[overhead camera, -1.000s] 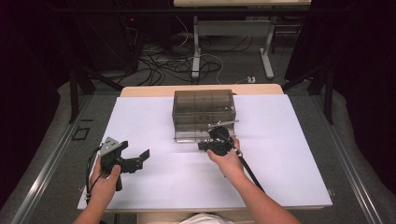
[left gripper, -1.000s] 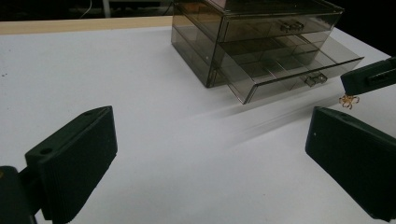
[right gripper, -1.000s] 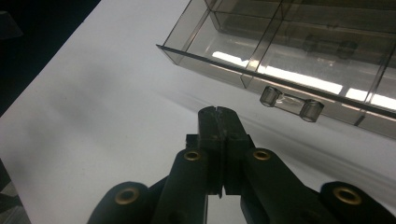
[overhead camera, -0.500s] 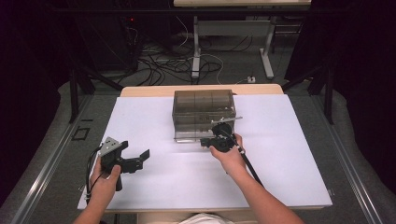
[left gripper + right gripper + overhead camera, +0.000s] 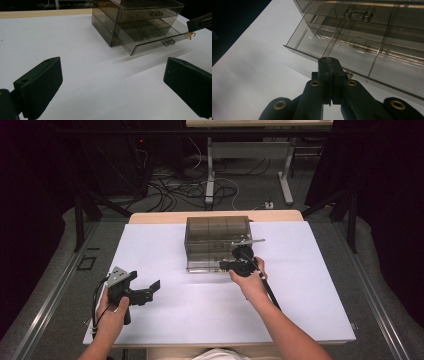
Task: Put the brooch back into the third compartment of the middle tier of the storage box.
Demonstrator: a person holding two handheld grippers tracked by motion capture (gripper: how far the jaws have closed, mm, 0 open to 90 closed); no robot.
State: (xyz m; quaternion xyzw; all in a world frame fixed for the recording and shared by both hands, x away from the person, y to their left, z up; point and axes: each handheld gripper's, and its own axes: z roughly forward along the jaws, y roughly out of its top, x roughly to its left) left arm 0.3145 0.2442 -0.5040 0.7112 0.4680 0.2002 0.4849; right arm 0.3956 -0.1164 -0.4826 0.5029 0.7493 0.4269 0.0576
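Smoky clear drawer cabinet (image 5: 216,242) sits mid-table toward the far edge of the white table (image 5: 310,310); its bottom drawer (image 5: 152,40) is pulled partway out, divided into compartments that look empty, while the drawer above is pushed in. Right claw (image 5: 231,265) is at the open drawer's front edge, jaws pressed together, with a small tan rubber-band-like bit (image 5: 190,35) at its tip by the drawer's corner; can't tell if it's pinched. Left claw (image 5: 156,287) sits well apart near the table's left front, jaws spread wide, nothing between them.
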